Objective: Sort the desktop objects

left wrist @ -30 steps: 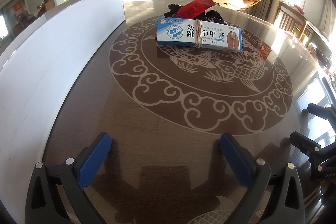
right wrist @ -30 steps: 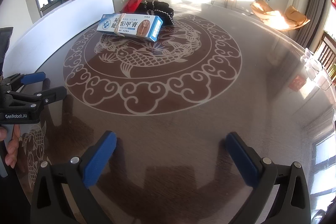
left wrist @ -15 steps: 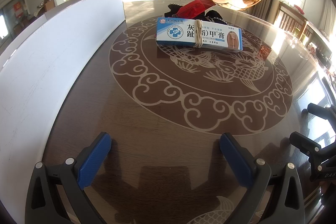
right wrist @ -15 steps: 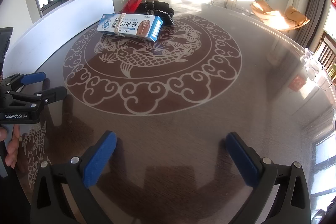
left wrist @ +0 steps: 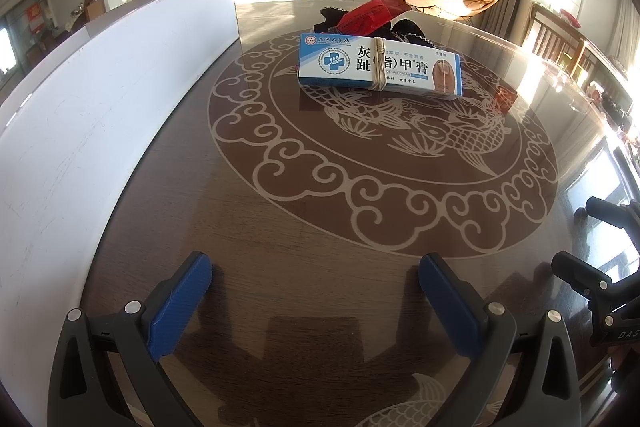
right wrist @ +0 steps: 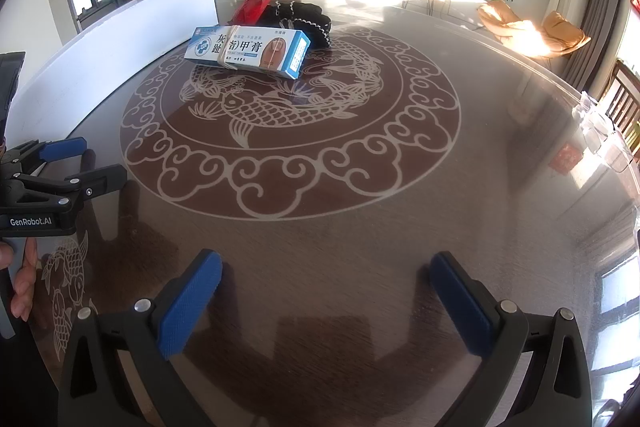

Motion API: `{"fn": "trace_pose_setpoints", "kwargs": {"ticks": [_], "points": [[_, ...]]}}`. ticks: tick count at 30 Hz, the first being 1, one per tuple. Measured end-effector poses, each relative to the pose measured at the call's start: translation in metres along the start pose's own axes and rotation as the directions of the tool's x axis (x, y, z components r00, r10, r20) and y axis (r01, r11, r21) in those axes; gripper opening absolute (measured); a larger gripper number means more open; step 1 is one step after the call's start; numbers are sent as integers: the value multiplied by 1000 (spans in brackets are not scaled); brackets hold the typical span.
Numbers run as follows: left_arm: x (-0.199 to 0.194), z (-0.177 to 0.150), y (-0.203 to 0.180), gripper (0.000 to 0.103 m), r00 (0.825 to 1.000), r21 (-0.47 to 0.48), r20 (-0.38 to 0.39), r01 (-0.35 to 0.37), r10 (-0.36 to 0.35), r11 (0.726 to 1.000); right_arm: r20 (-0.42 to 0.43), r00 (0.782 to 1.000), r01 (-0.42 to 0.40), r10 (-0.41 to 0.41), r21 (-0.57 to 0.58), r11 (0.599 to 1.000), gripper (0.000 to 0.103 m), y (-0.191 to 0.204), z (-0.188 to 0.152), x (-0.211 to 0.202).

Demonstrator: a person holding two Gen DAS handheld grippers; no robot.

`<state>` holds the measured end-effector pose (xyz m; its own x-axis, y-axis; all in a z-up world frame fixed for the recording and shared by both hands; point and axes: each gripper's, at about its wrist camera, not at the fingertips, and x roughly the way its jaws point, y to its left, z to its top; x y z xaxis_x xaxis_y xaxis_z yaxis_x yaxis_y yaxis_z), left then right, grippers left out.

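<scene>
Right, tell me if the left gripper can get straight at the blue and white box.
Probably yes. The left gripper has its jaws open, aimed roughly toward the blue and white box, with only bare table between. The white board stands off to the side.

Spread tongs (left wrist: 314,291) face a banded box (left wrist: 380,71) on the table (left wrist: 280,227).

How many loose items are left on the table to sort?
3 visible: a blue-and-white box bound with a rubber band, a red packet behind it, resting on a black pouch. The pouch may hide more.
</scene>
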<state>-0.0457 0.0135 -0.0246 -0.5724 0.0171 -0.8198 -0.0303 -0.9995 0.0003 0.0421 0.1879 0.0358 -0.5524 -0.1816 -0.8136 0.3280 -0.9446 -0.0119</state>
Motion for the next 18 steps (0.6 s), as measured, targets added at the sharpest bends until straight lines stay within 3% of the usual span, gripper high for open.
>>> {"fn": "trace_pose_setpoints", "kwargs": {"ticks": [18], "points": [[1,1,-1,103,1000,-2,-1,-9,9,1000,0,1000,-1,1,1,1000,103,0,0,0]]}}
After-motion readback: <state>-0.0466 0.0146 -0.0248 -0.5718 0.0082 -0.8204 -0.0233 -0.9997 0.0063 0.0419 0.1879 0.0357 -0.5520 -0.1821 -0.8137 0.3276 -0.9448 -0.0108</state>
